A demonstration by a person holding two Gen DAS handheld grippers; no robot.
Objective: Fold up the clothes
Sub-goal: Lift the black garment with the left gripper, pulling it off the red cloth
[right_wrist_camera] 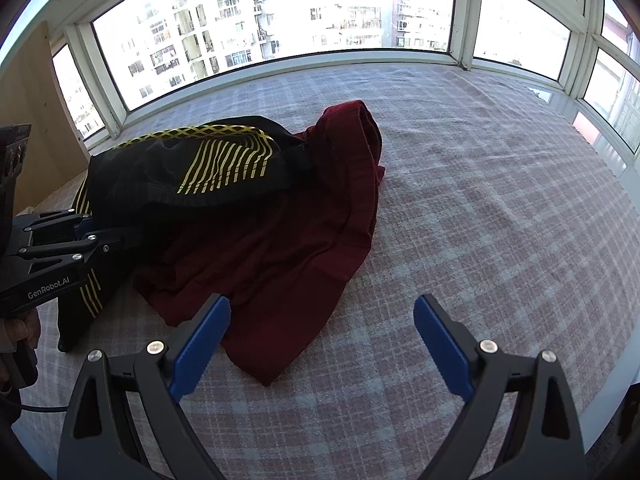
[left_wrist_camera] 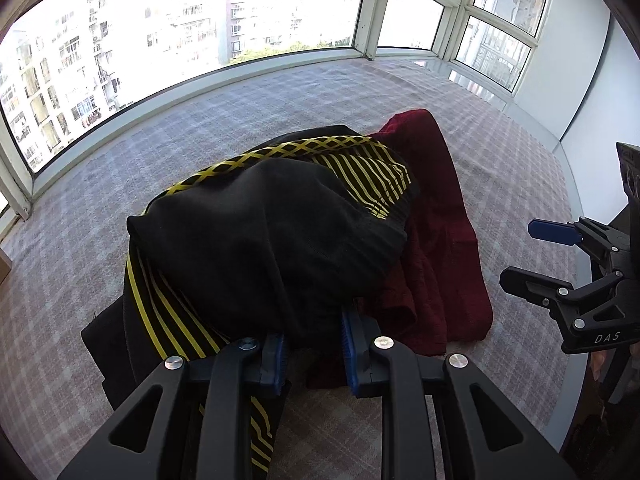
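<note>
A black garment with yellow stripes (left_wrist_camera: pixel 256 240) lies bunched on the plaid cover, partly over a dark red garment (left_wrist_camera: pixel 436 240). My left gripper (left_wrist_camera: pixel 312 344) has its blue pads closed on a fold of the black garment at its near edge. In the right wrist view the black garment (right_wrist_camera: pixel 192 176) is at the left, the red garment (right_wrist_camera: pixel 288 248) is in the middle, and the left gripper (right_wrist_camera: pixel 92 232) holds the black cloth. My right gripper (right_wrist_camera: pixel 320 344) is open and empty, just above the cover by the red garment's near corner; it also shows in the left wrist view (left_wrist_camera: pixel 520 256).
A plaid grey-pink cover (right_wrist_camera: pixel 480 220) spreads over the whole platform. Large windows (right_wrist_camera: pixel 280 20) wrap the far side and the right. A wooden panel (right_wrist_camera: pixel 28 120) stands at the left. A pale wall (left_wrist_camera: pixel 592 100) and the platform's edge lie to the right.
</note>
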